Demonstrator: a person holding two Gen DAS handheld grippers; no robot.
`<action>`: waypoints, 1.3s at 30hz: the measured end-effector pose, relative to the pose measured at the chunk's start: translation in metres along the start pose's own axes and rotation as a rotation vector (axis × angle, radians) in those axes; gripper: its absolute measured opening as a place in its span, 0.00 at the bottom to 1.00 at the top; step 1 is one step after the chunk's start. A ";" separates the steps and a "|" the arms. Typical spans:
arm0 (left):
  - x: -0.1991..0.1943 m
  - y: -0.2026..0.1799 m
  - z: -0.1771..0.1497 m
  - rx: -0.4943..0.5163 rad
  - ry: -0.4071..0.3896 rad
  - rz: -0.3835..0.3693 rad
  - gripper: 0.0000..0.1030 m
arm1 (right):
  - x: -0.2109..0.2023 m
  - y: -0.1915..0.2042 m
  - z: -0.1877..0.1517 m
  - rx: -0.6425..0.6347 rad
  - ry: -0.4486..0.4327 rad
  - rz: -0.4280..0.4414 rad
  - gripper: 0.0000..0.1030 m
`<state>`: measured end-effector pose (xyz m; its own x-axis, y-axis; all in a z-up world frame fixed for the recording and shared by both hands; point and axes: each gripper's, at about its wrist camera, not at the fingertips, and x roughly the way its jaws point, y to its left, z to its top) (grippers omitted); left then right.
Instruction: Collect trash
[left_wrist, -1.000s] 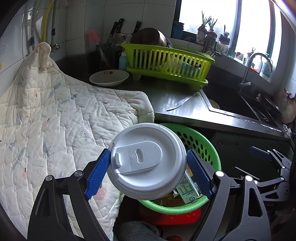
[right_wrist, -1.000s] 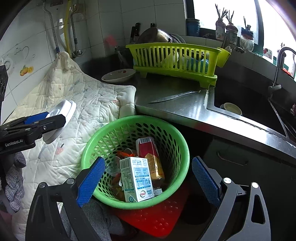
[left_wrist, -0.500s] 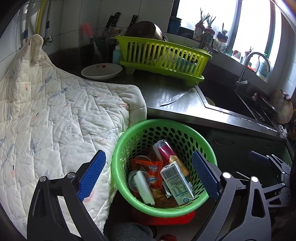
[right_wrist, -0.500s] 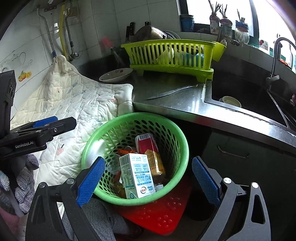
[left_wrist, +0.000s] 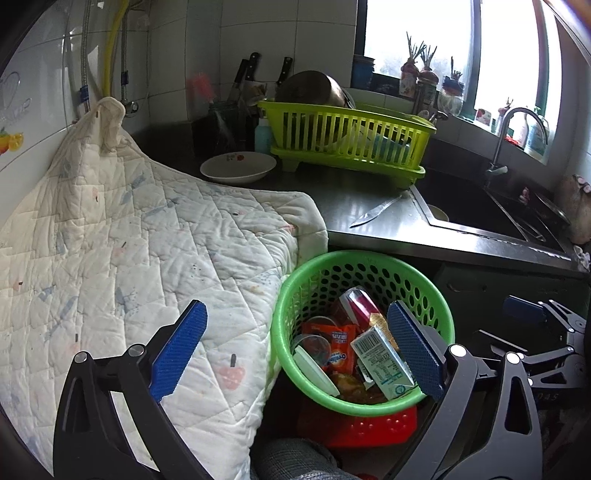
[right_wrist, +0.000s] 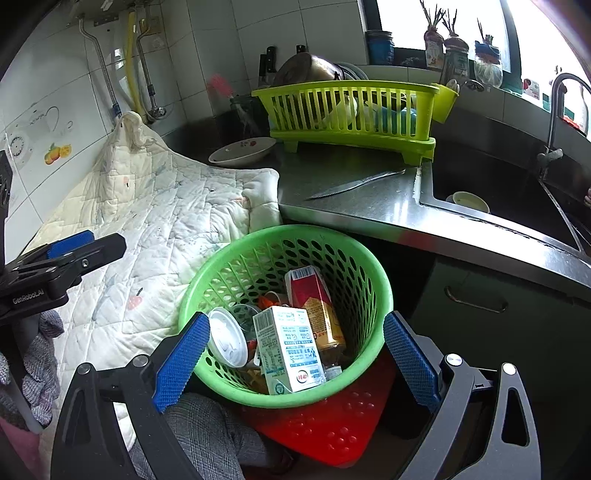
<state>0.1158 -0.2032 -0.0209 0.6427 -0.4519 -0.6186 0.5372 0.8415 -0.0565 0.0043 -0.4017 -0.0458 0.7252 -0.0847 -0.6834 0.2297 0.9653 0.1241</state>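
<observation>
A green perforated basket (left_wrist: 439, 314) (right_wrist: 380, 291) stands on a red stool below the counter edge. It holds a white cup lid (left_wrist: 314, 369) (right_wrist: 227, 338) leaning on its left wall, a white and green carton (right_wrist: 290, 349) (left_wrist: 382, 360), a red carton (right_wrist: 314, 299), an orange packet (left_wrist: 338, 345) and other trash. My left gripper (left_wrist: 299, 349) is open and empty, above the basket's left rim and the quilt. My right gripper (right_wrist: 295, 360) is open and empty, over the basket's near side. The left gripper also shows in the right wrist view (right_wrist: 70, 247).
A white quilted cloth (left_wrist: 129, 236) covers the counter at left. On the steel counter lie a knife (left_wrist: 375, 214), a white bowl (left_wrist: 238, 168) and a lime dish rack (left_wrist: 347, 138). A sink (right_wrist: 491, 188) with tap lies at right. A dark cabinet front stands below.
One second ago my left gripper held the white cup lid above the basket. It opened, the lid dropped into the basket, and the gripper has since drifted left over the quilt.
</observation>
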 end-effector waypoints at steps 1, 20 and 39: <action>-0.004 0.002 0.000 -0.001 -0.007 0.010 0.95 | -0.001 0.002 0.000 -0.002 -0.003 0.003 0.90; -0.067 0.055 -0.025 -0.052 -0.083 0.208 0.95 | -0.015 0.041 0.017 -0.035 -0.043 0.080 0.90; -0.093 0.089 -0.042 -0.142 -0.109 0.286 0.95 | -0.023 0.069 0.021 -0.072 -0.062 0.129 0.91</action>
<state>0.0810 -0.0741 -0.0010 0.8154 -0.2137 -0.5380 0.2500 0.9682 -0.0057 0.0169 -0.3387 -0.0063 0.7850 0.0283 -0.6188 0.0867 0.9841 0.1550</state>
